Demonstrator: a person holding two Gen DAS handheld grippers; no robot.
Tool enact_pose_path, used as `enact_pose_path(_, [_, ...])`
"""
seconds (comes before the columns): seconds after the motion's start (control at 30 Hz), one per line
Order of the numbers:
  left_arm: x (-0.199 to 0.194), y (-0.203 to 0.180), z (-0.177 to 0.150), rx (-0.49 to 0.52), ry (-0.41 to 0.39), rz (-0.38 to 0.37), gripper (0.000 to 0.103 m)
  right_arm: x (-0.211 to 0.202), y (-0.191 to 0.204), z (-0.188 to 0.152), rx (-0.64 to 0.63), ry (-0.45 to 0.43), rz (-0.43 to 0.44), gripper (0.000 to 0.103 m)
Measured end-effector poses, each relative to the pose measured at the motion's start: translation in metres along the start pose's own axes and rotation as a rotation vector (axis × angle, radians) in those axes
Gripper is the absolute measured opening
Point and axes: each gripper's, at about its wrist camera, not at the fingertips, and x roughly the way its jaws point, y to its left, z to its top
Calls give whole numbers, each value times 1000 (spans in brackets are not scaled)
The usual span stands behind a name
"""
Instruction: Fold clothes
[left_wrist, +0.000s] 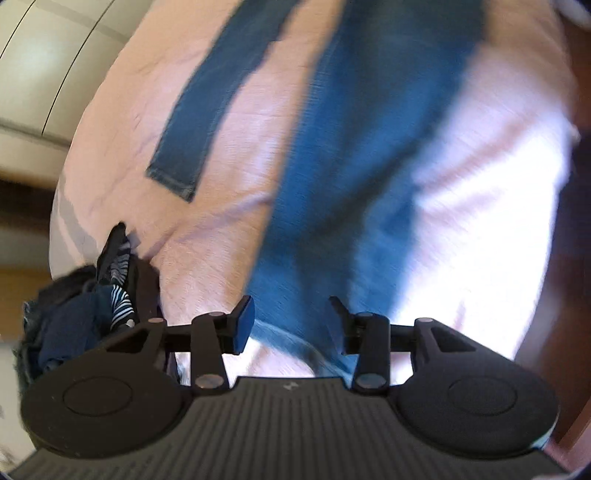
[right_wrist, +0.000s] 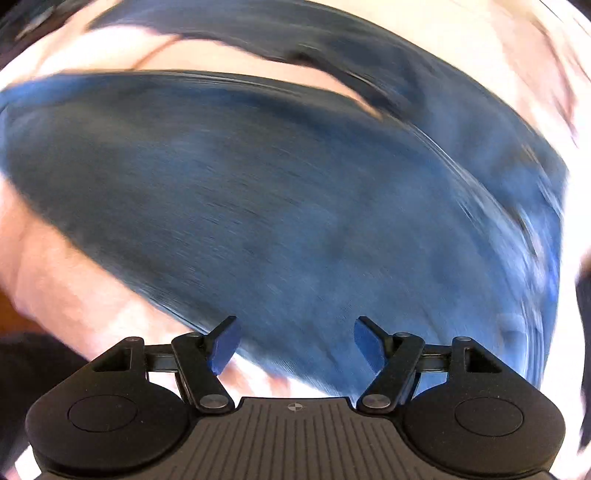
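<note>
A pair of blue jeans (left_wrist: 354, 155) lies spread on a pale pink bedspread (left_wrist: 236, 155); one narrow leg (left_wrist: 207, 110) runs to a hem at the left, and a wider part runs down towards me. My left gripper (left_wrist: 291, 325) is open above the near end of the jeans, nothing between its blue pads. In the right wrist view the jeans (right_wrist: 280, 206) fill most of the blurred picture. My right gripper (right_wrist: 295, 343) hangs open over the denim, close to its edge, with nothing pinched.
A heap of dark clothes with a striped piece (left_wrist: 110, 291) lies at the bed's left edge. Beyond that edge are pale cupboard panels (left_wrist: 40, 66). Dark wood (left_wrist: 576, 258) borders the bed on the right.
</note>
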Motion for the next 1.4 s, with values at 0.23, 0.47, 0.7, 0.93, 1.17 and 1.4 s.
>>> enact_pose_path(0.23, [37, -55, 1, 63, 112, 63, 38, -9, -72, -46, 522, -35, -13, 71])
enact_pose_path(0.47, [51, -54, 0, 44, 197, 141, 6, -14, -142, -103, 994, -101, 11, 71])
enact_pose_path(0.7, [35, -45, 3, 109, 213, 135, 5, 9, -226, -142, 1345, -284, 94, 70])
enact_pose_path(0.93, [11, -21, 13, 127, 189, 154, 5, -34, -264, -131, 1310, -328, 66, 5])
enact_pose_path(1.17, [5, -64, 8, 153, 216, 18, 4, -20, -270, -119, 1215, -201, 1, 7])
enact_pose_path(1.4, [-25, -58, -9, 166, 191, -20, 15, -54, -250, -105, 1135, -155, -164, 62])
